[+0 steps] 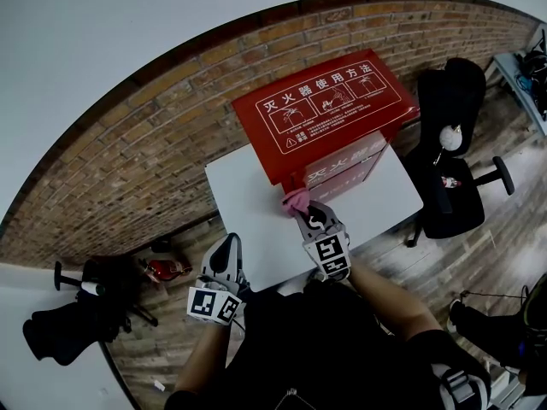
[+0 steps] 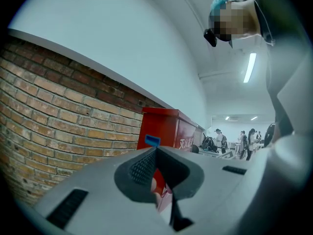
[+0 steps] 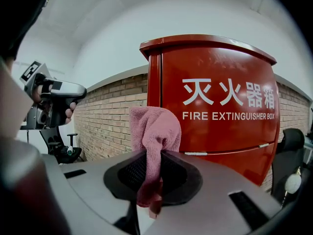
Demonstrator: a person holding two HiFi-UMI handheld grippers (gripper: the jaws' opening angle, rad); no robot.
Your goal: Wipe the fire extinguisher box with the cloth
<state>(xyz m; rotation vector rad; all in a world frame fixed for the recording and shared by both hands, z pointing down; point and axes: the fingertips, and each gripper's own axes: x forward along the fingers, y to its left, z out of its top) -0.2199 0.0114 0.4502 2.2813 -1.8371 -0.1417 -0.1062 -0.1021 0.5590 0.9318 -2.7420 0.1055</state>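
Fire extinguisher box (image 1: pixel 329 114): red sheet-metal cabinet, upright on a white table (image 1: pixel 248 195), its back towards a brick wall (image 1: pixel 154 143).

Handling, as I judge it: rigid, smooth and probably slick under a wipe. It looks heavy enough to stay put under light strokes, though the raised lid may flex if pressed hard. It needs no gripping; the cloth is the thing to hold.

Cloth (image 3: pixel 154 129): pink, soft, terry-like, light and limp. It is bunched just in front of the box's lower front edge. The best hold is on a gathered fold, leaving a loose pad to meet the panel.

Right gripper (image 1: pixel 318 220): jaws clamped on the cloth, a tuft standing above them and a tail hanging below.

Left gripper (image 1: pixel 224 254): jaws closed together, holding nothing. It is held back from the box, off the near table edge.

Office chair (image 1: pixel 453 143): black, beside the box's right.

Views: the right gripper view alone shows the front lettering and the pinch on the cloth. The head view alone shows the instruction panel on the lid and the table's outline. The left gripper view adds the box's side and distant people beyond it.
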